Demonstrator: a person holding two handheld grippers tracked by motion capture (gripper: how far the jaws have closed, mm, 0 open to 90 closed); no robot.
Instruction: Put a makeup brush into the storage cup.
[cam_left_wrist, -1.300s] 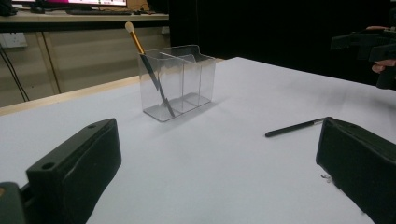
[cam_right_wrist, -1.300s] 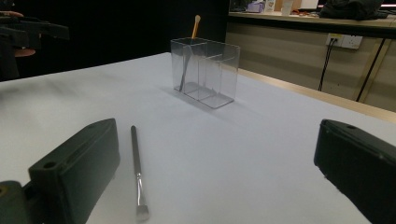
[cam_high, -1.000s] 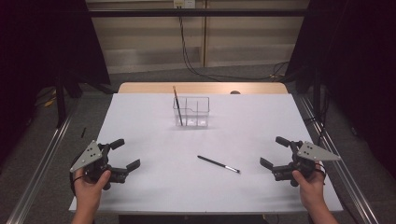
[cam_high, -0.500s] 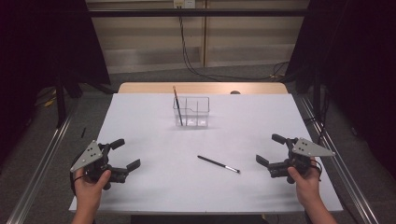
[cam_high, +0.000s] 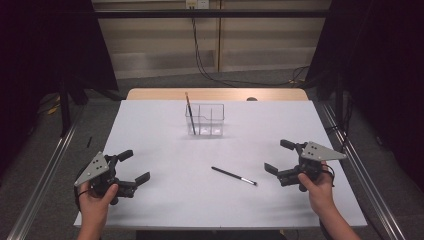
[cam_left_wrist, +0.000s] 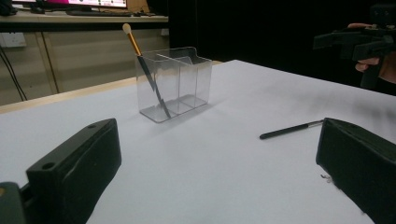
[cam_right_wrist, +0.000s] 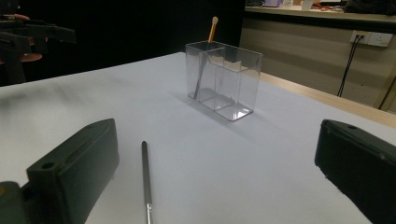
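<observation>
On the white worktop (cam_high: 165, 200), a clear organizer (cam_high: 205, 120) stands far from me. My right tongs (cam_high: 278, 157), spread and empty, sit just right of the loose brush (cam_high: 234, 176); my left tongs (cam_high: 134, 166), also spread, are well apart. The brush's long axis points toward the right tongs.

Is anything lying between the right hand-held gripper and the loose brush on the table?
Nothing visible does. The right hand-held gripper is open, and bare white table separates it from the brush. The clear organizer stands farther back.
</observation>
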